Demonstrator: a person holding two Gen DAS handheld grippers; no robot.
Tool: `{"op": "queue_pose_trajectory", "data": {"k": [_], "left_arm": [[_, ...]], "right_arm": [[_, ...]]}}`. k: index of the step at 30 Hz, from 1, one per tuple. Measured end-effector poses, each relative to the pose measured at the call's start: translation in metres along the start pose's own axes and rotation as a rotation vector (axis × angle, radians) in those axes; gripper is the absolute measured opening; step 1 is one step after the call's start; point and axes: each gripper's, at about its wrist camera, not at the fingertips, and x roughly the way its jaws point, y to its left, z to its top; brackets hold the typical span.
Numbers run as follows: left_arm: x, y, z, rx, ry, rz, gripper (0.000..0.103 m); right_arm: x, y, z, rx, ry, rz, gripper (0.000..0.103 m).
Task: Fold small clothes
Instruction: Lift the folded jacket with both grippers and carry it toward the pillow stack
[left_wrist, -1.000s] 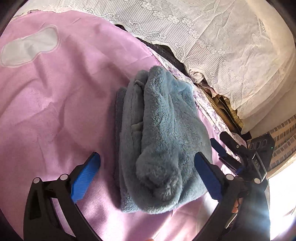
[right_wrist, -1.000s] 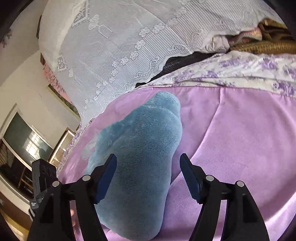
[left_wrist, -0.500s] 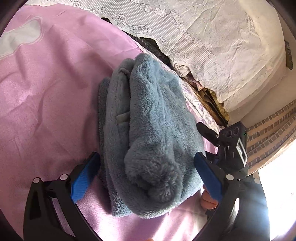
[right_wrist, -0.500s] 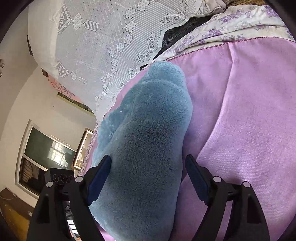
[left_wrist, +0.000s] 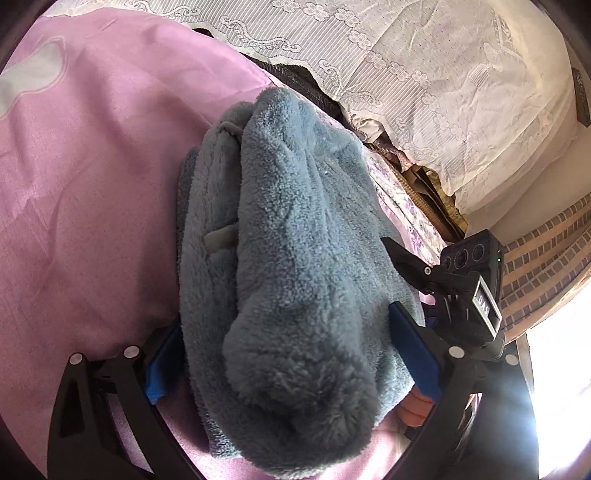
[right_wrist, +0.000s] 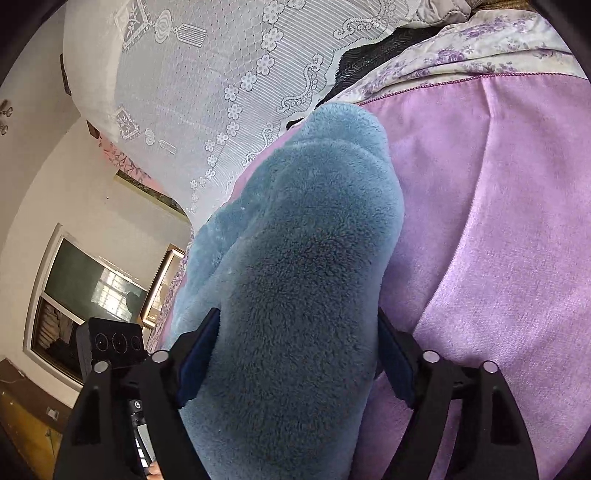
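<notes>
A folded blue-grey fleece garment (left_wrist: 280, 258) lies as a thick bundle on the pink bedsheet (left_wrist: 85, 155). My left gripper (left_wrist: 288, 354) straddles its near end, blue pads wide apart on either side of the bundle and touching the fleece. My right gripper (right_wrist: 295, 358) straddles the other end of the same garment (right_wrist: 303, 258), its jaws also wide apart around the fleece. The right gripper's body shows in the left wrist view (left_wrist: 465, 295), close against the bundle's right side. The fleece hides both grippers' pad faces.
A white lace cover (left_wrist: 424, 74) drapes over piled bedding behind the garment. A floral purple sheet edge (right_wrist: 461, 55) borders the pink sheet. A window (right_wrist: 81, 291) and wall lie left in the right wrist view. A brick-pattern surface (left_wrist: 543, 251) lies to the right.
Both grippers have moved forward onto the folded garment, so the bundle now fills the space between each pair of jaws. The jaws have stayed wide apart.
</notes>
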Motion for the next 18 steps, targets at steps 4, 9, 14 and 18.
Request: {"op": "queue_pose_trajectory", "data": {"k": [4, 9, 14, 18], "left_arm": [[-0.004, -0.006, -0.003, 0.042, -0.021, 0.026, 0.077], [-0.009, -0.014, -0.006, 0.084, -0.055, 0.042, 0.072], [-0.018, -0.022, -0.01, 0.124, -0.087, 0.04, 0.069], [-0.03, -0.031, -0.015, 0.154, -0.117, 0.028, 0.069]], "right_arm": [[-0.001, 0.01, -0.002, -0.058, -0.021, -0.042, 0.064], [-0.007, 0.032, -0.007, -0.173, -0.075, -0.104, 0.06], [-0.018, 0.047, -0.012, -0.249, -0.122, -0.125, 0.057], [-0.035, 0.054, -0.016, -0.288, -0.162, -0.119, 0.057]]}}
